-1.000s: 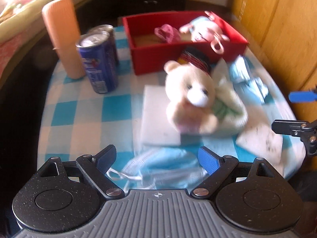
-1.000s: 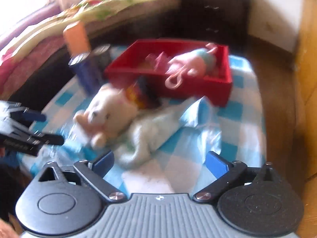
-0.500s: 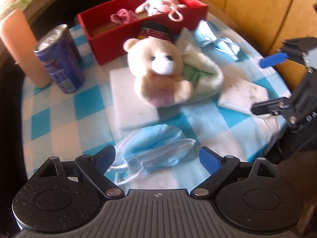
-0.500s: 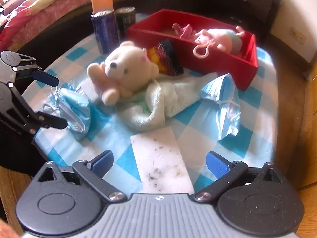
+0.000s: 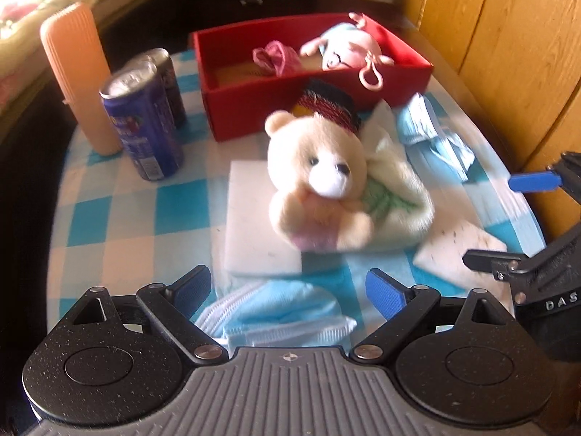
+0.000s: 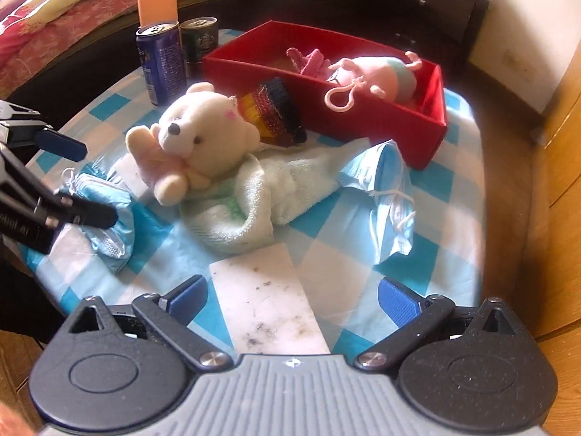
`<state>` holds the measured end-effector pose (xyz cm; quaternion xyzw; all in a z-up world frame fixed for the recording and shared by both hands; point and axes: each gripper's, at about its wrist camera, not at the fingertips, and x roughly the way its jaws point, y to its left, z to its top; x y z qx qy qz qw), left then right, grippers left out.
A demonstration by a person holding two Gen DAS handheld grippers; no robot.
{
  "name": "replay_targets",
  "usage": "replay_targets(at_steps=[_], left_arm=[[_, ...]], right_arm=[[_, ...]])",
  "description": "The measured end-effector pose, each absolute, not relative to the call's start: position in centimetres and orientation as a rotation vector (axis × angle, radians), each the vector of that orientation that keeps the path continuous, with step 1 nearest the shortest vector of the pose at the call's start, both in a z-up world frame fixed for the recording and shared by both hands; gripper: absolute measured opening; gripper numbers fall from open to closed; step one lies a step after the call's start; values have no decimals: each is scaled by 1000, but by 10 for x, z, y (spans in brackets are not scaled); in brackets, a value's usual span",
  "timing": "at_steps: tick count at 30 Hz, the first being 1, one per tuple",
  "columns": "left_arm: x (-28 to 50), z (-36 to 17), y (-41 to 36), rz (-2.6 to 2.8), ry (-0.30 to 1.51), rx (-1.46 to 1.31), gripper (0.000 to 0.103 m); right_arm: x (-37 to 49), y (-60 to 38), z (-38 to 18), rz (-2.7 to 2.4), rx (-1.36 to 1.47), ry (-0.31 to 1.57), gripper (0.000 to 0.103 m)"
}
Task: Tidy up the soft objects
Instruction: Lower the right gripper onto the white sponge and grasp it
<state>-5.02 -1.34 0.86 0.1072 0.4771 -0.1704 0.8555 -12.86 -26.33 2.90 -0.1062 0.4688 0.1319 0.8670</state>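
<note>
Green can (image 6: 199,39) shows plainly only from right tongs (image 6: 292,296).

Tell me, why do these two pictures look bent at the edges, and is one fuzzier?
Both views are fisheye, so the table edge curves. The left wrist view is slightly motion-blurred around the teddy bear; the right wrist view is sharper, with sun glare washing out the bear's head.

The checked table (image 6: 450,196) bears a red box (image 6: 366,123), cans (image 6: 161,61), towel (image 6: 254,196), masks (image 6: 388,189).
</note>
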Motion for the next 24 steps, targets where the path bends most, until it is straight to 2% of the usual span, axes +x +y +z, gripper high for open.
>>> replay_targets(at_steps=[6, 17, 20, 22, 24], left_arm=[[-46, 6, -15, -312, 1002, 213, 91], [-46, -26, -28, -472, 1092, 383, 91], [-40, -41, -30, -488, 1119, 447, 87], [-38, -47, -28, -481, 1126, 471, 89], [-36, -46, -23, -497, 1144, 434, 84]], right_arm=[[-128, -272, 32, 230, -176, 970, 81], [-121, -264, 1, 275, -240, 1067, 81], [-121, -260, -8, 290, -261, 1084, 81], [-119, -257, -14, 284, -279, 1102, 80], [-119, -258, -17, 287, -279, 1118, 79]])
